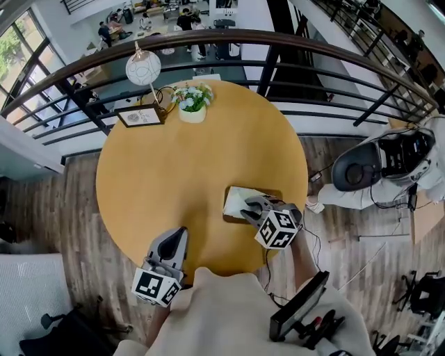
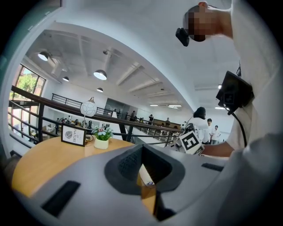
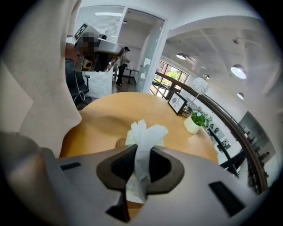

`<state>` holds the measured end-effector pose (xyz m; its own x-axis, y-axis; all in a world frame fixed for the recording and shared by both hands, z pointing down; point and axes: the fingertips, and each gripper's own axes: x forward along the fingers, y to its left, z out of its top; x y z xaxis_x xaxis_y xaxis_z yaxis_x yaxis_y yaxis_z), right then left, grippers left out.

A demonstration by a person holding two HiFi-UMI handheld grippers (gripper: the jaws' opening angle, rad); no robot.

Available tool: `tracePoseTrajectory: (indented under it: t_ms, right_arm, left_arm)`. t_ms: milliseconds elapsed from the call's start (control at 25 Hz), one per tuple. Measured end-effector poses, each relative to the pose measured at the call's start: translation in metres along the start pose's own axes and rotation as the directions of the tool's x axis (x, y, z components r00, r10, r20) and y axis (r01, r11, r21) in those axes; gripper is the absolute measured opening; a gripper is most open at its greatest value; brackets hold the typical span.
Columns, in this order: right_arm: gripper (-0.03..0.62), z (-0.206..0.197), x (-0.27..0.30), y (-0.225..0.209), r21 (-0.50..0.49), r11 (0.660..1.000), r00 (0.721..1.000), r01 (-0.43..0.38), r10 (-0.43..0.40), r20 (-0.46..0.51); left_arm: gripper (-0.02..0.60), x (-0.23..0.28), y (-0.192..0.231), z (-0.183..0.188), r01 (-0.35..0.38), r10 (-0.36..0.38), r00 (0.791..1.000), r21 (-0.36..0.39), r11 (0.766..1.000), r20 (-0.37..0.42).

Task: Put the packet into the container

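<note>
round yellow-brown wooden desk point(image 1: 174, 174): carries one rectangular brown-rimmed container point(image 1: 231, 208) near its right edge; small white pot of flowers point(image 1: 192, 103), dark-framed sign point(image 1: 140, 115) and white globe lamp point(image 1: 143, 68) at the far edge
right gripper point(image 1: 252, 206): over the container, jaws closed on a crumpled white soft packet point(image 3: 143, 132), which sticks out past the tips above the container
left gripper point(image 1: 178, 236): at the near desk edge, jaws together, nothing held

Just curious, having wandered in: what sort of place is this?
Probably a mezzanine in an open office: a round table beside a curved railing, with people on the floor below.
</note>
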<state>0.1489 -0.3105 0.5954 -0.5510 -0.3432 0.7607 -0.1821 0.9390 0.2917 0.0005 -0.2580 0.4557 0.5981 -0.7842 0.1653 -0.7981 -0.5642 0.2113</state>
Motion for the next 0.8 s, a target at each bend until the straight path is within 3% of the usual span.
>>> tracePoseTrajectory:
  t_ms: [360,800]
  right_arm:
    - [0.055,-0.034,0.026,0.016,0.062,0.995,0.996,-0.079,0.081,-0.026]
    - [0.055,-0.057,0.053,0.024,0.125,0.988,0.996,-0.088,0.091,-0.014]
  left_arm:
    - [0.005,-0.002,-0.008,-0.007,-0.003,0.003,1.000,0.001,1.000,-0.015]
    - [0.005,-0.008,-0.010,-0.011,-0.028,0.028,0.998,0.016,0.999,-0.053]
